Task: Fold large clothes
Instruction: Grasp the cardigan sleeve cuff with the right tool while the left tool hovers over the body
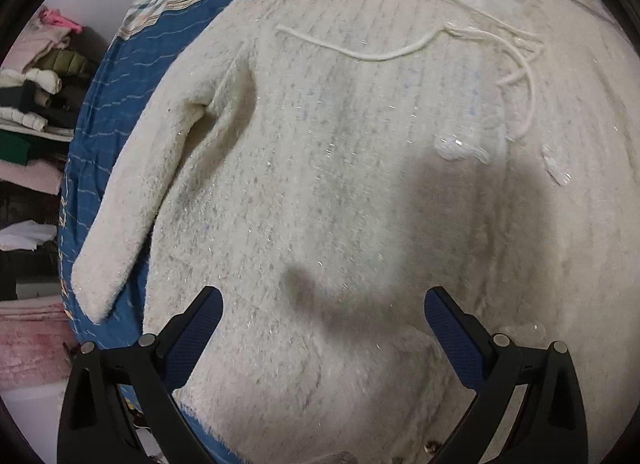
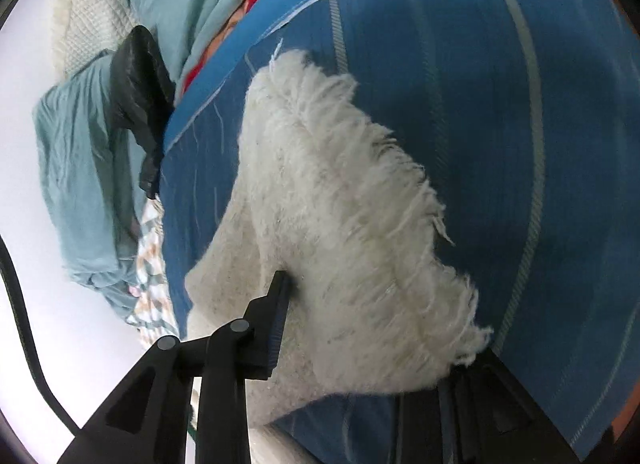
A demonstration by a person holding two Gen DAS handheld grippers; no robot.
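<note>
A fluffy cream sweater (image 1: pixel 340 184) lies spread flat on a blue striped bedcover (image 1: pixel 108 116), its left sleeve (image 1: pixel 156 184) angled down toward the bed edge. White cords and sequin patches lie on its chest. My left gripper (image 1: pixel 322 328) is open and empty, hovering just above the sweater's lower body. In the right wrist view my right gripper (image 2: pixel 360 304) is shut on a fringed fold of the sweater (image 2: pixel 340 204) and holds it above the blue bedcover (image 2: pixel 500 104). Only its left finger (image 2: pixel 276 304) shows; the fabric hides the other.
Stacks of folded clothes (image 1: pixel 36 76) sit on shelves at the left. A teal blanket (image 2: pixel 80 168), a black garment (image 2: pixel 140 76) and a quilted white cover (image 2: pixel 96 4) lie at the far end of the bed. A black cable (image 2: pixel 24 304) runs along the white floor.
</note>
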